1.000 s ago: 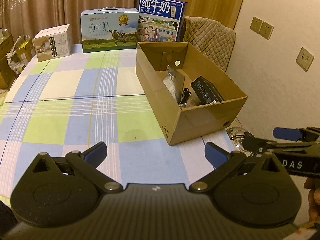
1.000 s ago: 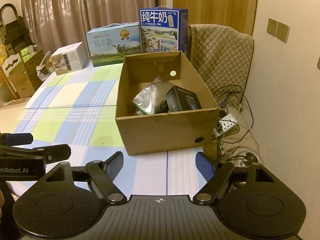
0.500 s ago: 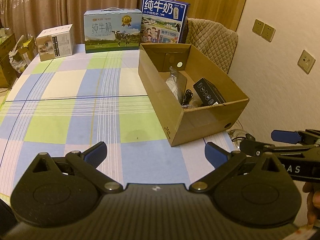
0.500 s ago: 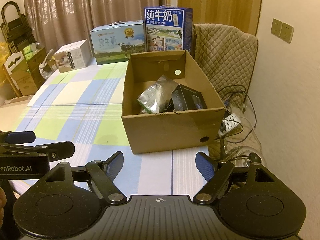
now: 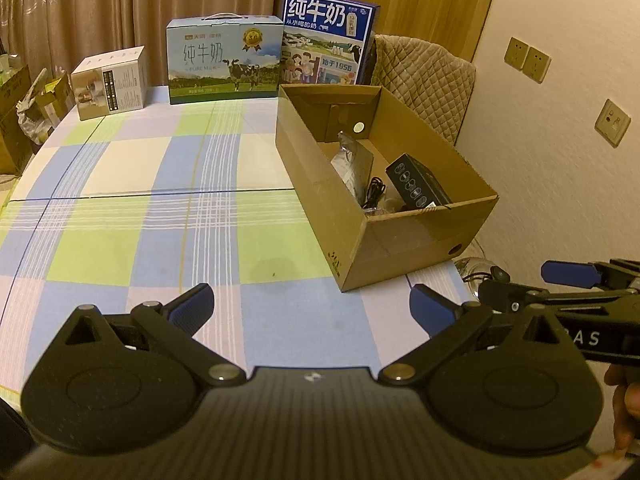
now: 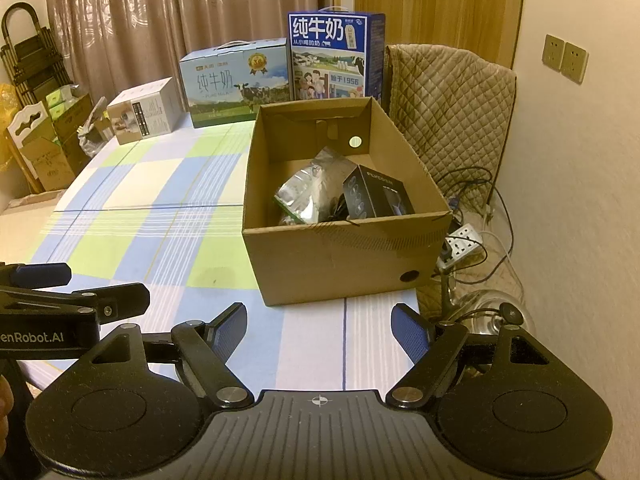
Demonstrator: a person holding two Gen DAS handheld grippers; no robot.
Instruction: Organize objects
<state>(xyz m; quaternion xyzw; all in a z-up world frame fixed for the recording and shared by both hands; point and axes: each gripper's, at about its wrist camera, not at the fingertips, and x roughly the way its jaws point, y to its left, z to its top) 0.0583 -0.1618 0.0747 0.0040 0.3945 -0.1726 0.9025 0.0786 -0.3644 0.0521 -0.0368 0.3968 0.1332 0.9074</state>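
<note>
An open cardboard box [image 5: 404, 240] [image 6: 340, 256] stands at the right edge of the checked tablecloth [image 5: 160, 216] [image 6: 160, 216]. Inside it lie a silver foil pouch [image 6: 308, 192] [image 5: 352, 164], a black product box [image 6: 376, 196] [image 5: 418, 186] and a black cable [image 5: 374, 194]. My left gripper [image 5: 310, 306] is open and empty, held above the table's near edge, left of the box. My right gripper [image 6: 320, 326] is open and empty, in front of the box. Each gripper shows at the side of the other's view.
Two milk cartons [image 5: 224, 64] [image 5: 328, 40] and a small white box [image 5: 110, 82] stand along the table's far edge. A quilted chair [image 6: 448, 104] is behind the cardboard box. A power strip and cables [image 6: 464, 240] lie on the floor at right. Cardboard clutter [image 6: 44, 140] stands far left.
Both grippers have drawn back slightly from the cardboard box, so it sits a little farther off in both views. Both stay open and empty.
</note>
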